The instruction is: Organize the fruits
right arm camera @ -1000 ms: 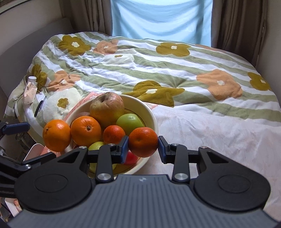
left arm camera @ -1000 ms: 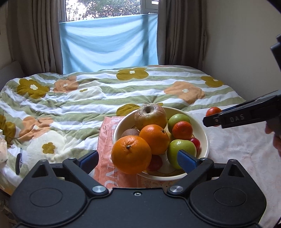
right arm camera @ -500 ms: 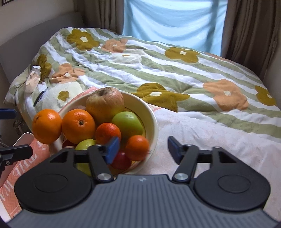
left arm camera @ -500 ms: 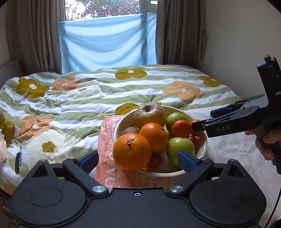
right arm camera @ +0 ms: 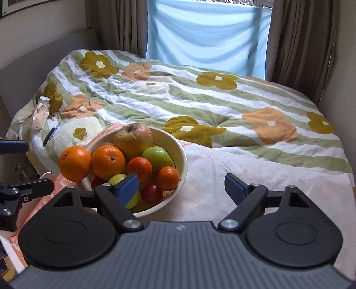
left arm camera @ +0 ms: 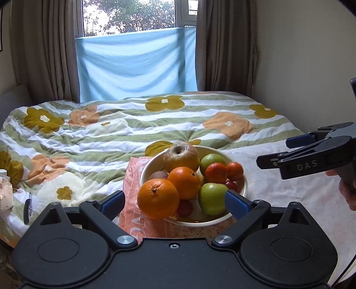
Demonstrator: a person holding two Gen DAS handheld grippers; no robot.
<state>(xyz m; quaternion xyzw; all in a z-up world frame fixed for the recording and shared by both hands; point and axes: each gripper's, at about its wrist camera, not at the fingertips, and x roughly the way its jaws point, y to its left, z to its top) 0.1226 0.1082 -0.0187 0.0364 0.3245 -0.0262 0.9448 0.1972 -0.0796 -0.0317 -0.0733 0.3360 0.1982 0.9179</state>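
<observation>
Jaws opening, right gripper (right arm camera: 181, 186) empty, small mandarin (right arm camera: 168, 178) left, in bowl (right arm camera: 180, 153).

A bed (left arm camera: 111, 137) fills the middle of both views, covered by a quilt (right arm camera: 222, 104) striped green and white with olive and peach flowers; a plain pale sheet (right arm camera: 267, 177) lies over its near right part; at the top centre of the left view a window (left arm camera: 133, 15) shows green foliage and daylight; a light blue cloth (left arm camera: 135, 66) hangs across its lower part; brown curtains (left arm camera: 44, 51) flank it on both sides; a cream wall (left arm camera: 307, 55) fills the upper right; a grey headboard (right arm camera: 44, 57) runs along the left of the right view; a picture frame's corner (right arm camera: 20, 5) sits in the upper left.
</observation>
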